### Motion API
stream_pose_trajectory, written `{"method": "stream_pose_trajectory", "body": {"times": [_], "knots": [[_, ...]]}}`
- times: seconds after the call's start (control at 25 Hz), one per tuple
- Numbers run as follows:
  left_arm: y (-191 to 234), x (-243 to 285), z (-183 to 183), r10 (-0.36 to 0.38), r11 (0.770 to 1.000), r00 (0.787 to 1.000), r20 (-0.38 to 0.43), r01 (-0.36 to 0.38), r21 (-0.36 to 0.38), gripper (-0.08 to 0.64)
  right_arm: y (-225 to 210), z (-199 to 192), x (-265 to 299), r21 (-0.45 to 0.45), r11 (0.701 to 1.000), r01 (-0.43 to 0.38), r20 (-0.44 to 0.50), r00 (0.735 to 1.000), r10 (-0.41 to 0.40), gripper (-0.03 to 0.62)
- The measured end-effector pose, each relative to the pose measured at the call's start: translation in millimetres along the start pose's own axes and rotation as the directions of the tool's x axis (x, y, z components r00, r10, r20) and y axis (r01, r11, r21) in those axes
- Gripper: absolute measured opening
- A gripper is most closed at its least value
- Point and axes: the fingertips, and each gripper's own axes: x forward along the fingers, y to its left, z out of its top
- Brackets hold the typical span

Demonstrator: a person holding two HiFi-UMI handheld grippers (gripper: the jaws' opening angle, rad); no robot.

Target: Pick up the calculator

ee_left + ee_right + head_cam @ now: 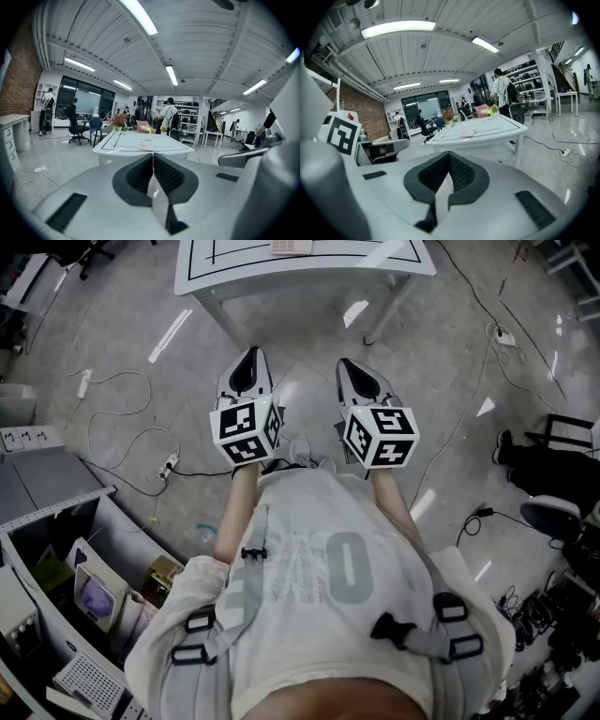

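The calculator (pixel 291 247) is a pale, flat slab on a white table (pixel 309 273) at the top of the head view, some way across the floor from me. It also shows in the left gripper view as the calculator (pixel 146 146) on the table (pixel 119 143), and in the right gripper view as the calculator (pixel 467 133) on the table (pixel 492 126). My left gripper (pixel 248 360) and right gripper (pixel 349 367) are held side by side in front of my chest, pointing toward the table. Both are shut with nothing between the jaws, seen in the left gripper (pixel 153 157) and right gripper (pixel 449 157) views.
Cables and a power strip (pixel 169 464) lie on the grey floor at left; another cable (pixel 502 334) runs at right. Shelving with boxes (pixel 75 587) stands at lower left. Office chairs (pixel 77 129), potted plants (pixel 118 123) and several people (pixel 167 115) are beyond the table.
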Motion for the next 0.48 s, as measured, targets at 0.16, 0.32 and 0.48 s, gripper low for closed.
{"method": "stream_pose_trajectory", "body": {"times": [0.16, 0.32, 0.48], "knots": [[-5, 2, 0, -0.013, 1.0, 1.0, -0.005, 0.013, -0.007, 0.025, 3, 0, 1, -0.015, 1.0, -0.011, -0.002, 1.0, 0.011, 0.005], [-9, 2, -4, -0.023, 1.0, 1.0, -0.016, 0.023, -0.004, 0.023, 7, -2, 4, -0.036, 0.999, -0.027, -0.012, 1.0, 0.026, 0.005], [-5, 3, -8, -0.025, 1.0, 0.999, -0.021, 0.025, -0.001, 0.025, 16, -9, 9, -0.052, 0.998, -0.047, -0.029, 0.999, 0.046, 0.005]]}}
